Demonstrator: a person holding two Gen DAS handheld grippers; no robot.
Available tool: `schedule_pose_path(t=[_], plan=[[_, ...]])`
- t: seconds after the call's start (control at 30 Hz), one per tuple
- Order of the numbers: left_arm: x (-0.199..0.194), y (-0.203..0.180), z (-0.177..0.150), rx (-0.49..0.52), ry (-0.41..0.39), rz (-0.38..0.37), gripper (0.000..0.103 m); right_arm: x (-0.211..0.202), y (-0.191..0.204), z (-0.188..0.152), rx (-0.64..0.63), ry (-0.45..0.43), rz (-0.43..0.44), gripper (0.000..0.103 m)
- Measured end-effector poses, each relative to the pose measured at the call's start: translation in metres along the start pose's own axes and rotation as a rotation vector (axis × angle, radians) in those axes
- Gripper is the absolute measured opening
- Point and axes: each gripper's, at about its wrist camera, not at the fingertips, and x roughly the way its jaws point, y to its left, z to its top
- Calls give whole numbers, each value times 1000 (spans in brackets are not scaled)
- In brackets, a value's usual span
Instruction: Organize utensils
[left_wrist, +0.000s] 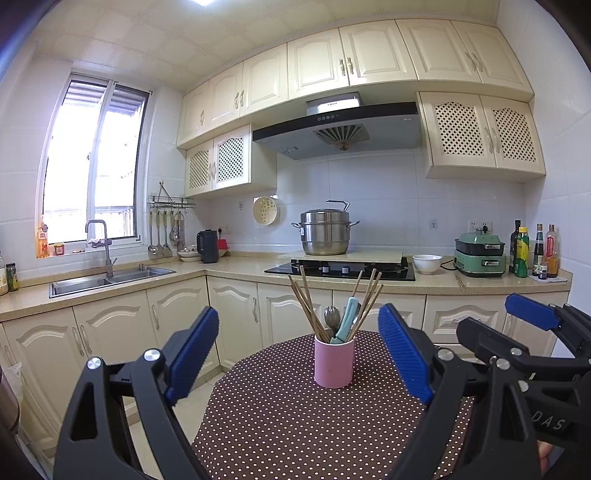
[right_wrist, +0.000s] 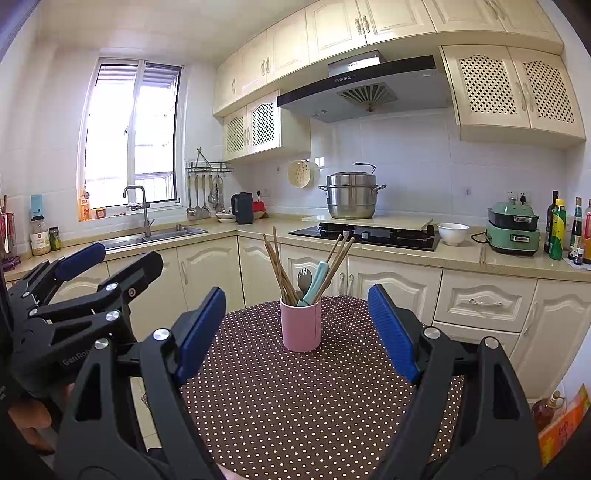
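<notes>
Both grippers hung spread wide and empty: the left gripper (left_wrist: 299, 354) and the right gripper (right_wrist: 297, 334) each framed the pink cup (left_wrist: 334, 362) at twelve o'clock, apart from it. The cup stood upright on the dotted tablecloth (left_wrist: 295, 424), holding chopsticks (left_wrist: 308, 310), a metal spoon (left_wrist: 331, 316) and a teal-handled utensil (left_wrist: 347, 319). The chopsticks looked light, stiff and slippery, best pinched near their upper ends; the cup would probably tip easily.

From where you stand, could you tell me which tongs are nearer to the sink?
Left. The left tongs are held on the sink's side, with the sink ahead to their left. The right tongs are beside them on the far side, farther away.
</notes>
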Motion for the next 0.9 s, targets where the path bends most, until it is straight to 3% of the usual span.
schedule_pose_path(t=[0.9], plan=[[0, -3, 1, 4, 5, 2, 87, 1, -3, 0, 7, 11, 8, 78]])
